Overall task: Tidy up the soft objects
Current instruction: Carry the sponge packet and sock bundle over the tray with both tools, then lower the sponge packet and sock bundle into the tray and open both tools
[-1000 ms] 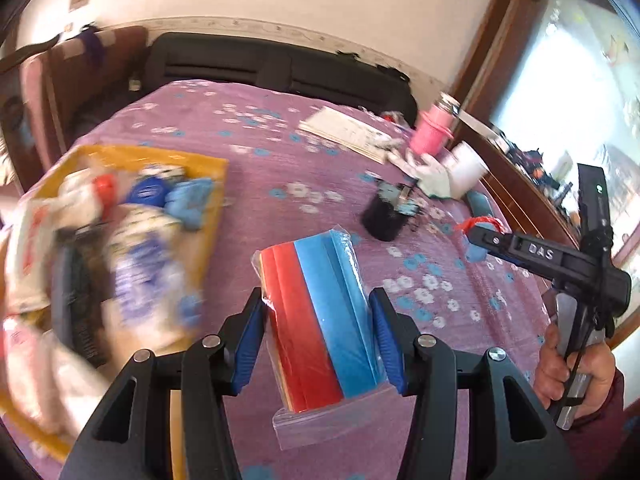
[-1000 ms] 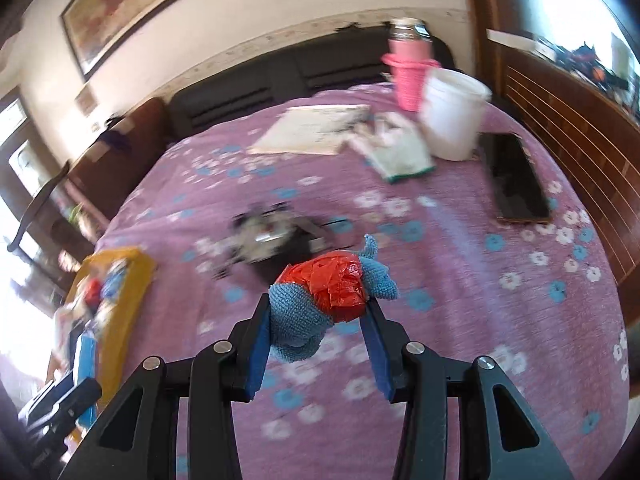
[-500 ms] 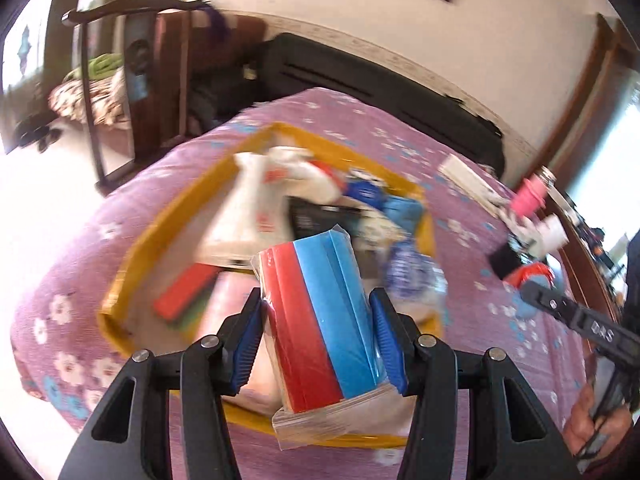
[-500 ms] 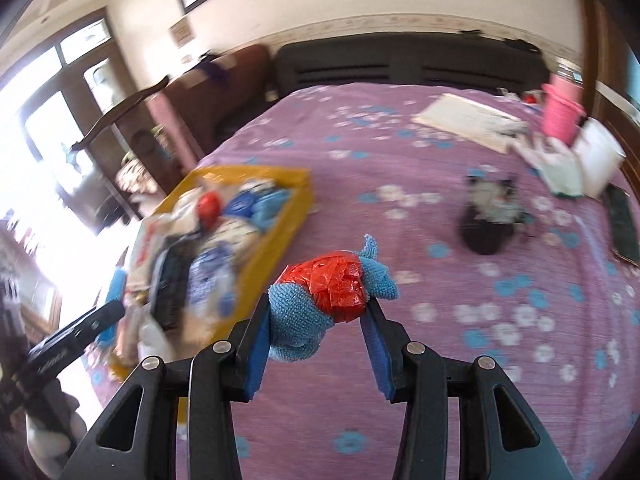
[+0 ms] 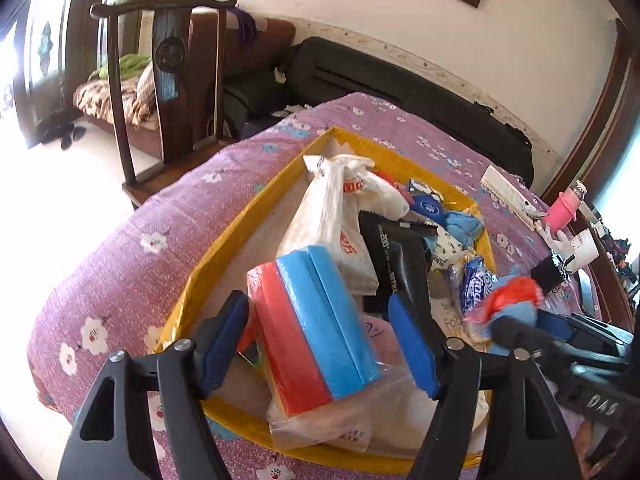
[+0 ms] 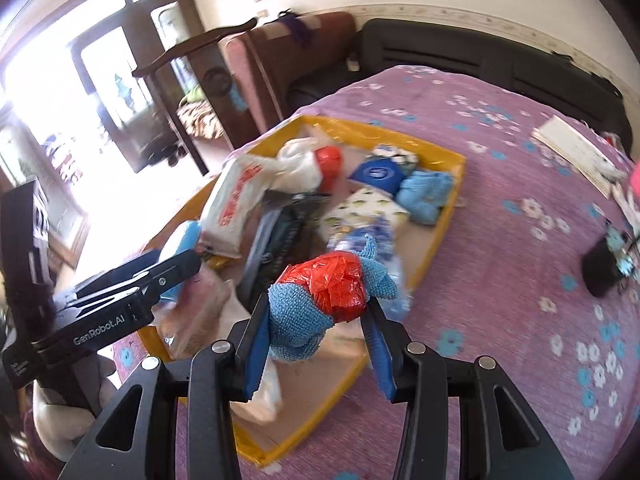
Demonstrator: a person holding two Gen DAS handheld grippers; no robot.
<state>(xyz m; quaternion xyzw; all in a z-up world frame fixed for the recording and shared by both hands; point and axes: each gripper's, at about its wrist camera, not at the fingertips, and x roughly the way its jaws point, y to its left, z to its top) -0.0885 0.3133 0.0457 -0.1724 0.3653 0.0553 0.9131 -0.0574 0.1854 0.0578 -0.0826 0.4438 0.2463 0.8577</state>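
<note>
Your left tool (image 5: 320, 344) now stands over the yellow tray (image 5: 224, 240) on the purple bedspread (image 5: 132, 264); a second ago it was over open bedspread beside the tray. Its jaws are opening. The bagged sponge pack (image 5: 316, 332) is between them, but both blue pads (image 5: 412, 344) now stand clear of its sides, where half a second ago they pressed it. The pack tilts over the near end of the tray, its clear bag trailing onto the items below. Judge this as the release: the pack is as good as delivered, provided it settles inside the rim and does not tip over the near wall.

Further right, the tray already carries a white bag (image 5: 336, 208), a black pouch (image 5: 396, 256) and blue packets (image 5: 472, 284).

Your right tool (image 6: 316, 312) has swung in from open bedspread to the tray's near right side. It pinches the blue cloth bundle (image 6: 324, 300) with red plastic wrapped round it; the jaws have barely changed. The bundle hangs above the tray (image 6: 440, 216), not yet lowered. Next, expect to set it into a free spot and spread the jaws there.
</note>
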